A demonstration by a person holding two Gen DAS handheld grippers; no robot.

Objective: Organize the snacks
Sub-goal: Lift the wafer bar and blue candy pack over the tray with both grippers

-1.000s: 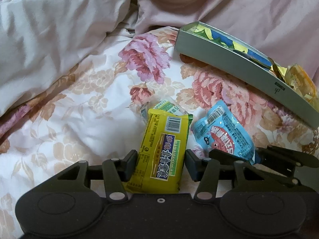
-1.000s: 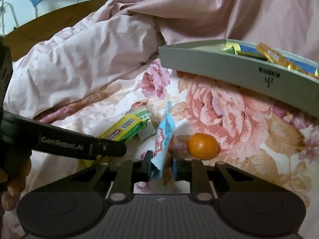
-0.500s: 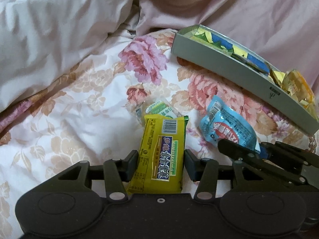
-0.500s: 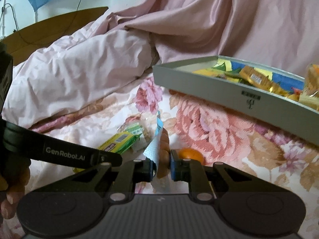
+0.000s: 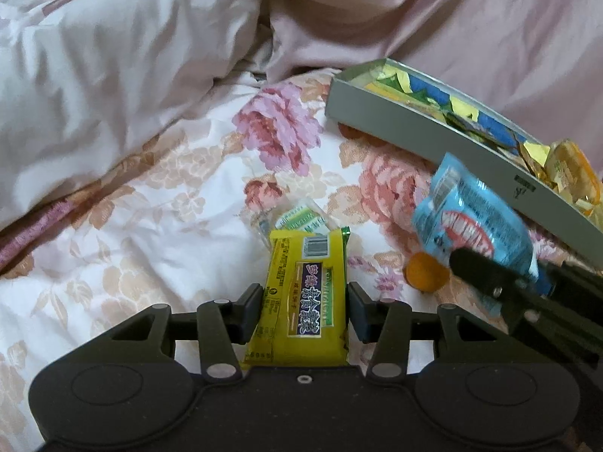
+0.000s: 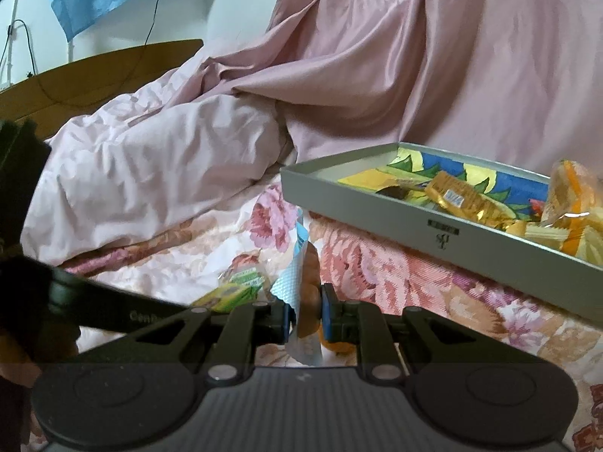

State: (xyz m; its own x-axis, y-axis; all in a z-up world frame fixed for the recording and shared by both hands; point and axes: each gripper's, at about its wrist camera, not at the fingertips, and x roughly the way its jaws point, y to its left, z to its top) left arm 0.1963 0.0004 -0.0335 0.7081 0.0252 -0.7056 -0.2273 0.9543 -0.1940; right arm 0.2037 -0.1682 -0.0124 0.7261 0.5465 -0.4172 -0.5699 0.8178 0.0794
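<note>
A yellow snack packet [image 5: 305,297] lies lengthwise between the fingers of my left gripper [image 5: 304,307], which is shut on its long edges just above the floral bedsheet. My right gripper [image 6: 305,312] is shut on a blue pouch [image 6: 299,282], seen edge-on and held upright in the air. In the left wrist view the blue pouch [image 5: 471,222] hangs in front of the grey tray [image 5: 414,128]. That tray [image 6: 414,226] holds several wrapped snacks. A small green-and-white packet [image 5: 301,218] lies on the sheet beyond the yellow one.
A small orange [image 5: 426,273] rests on the sheet under the lifted pouch, half hidden behind my right fingers [image 6: 331,316]. Bunched pink bedding [image 5: 113,94] rises to the left and behind the tray. A hand [image 6: 11,358] holds the left gripper's handle.
My right gripper has lifted the blue pouch off the sheet and toward the tray, uncovering the orange. The left gripper has stayed around the yellow packet and closed in slightly.
</note>
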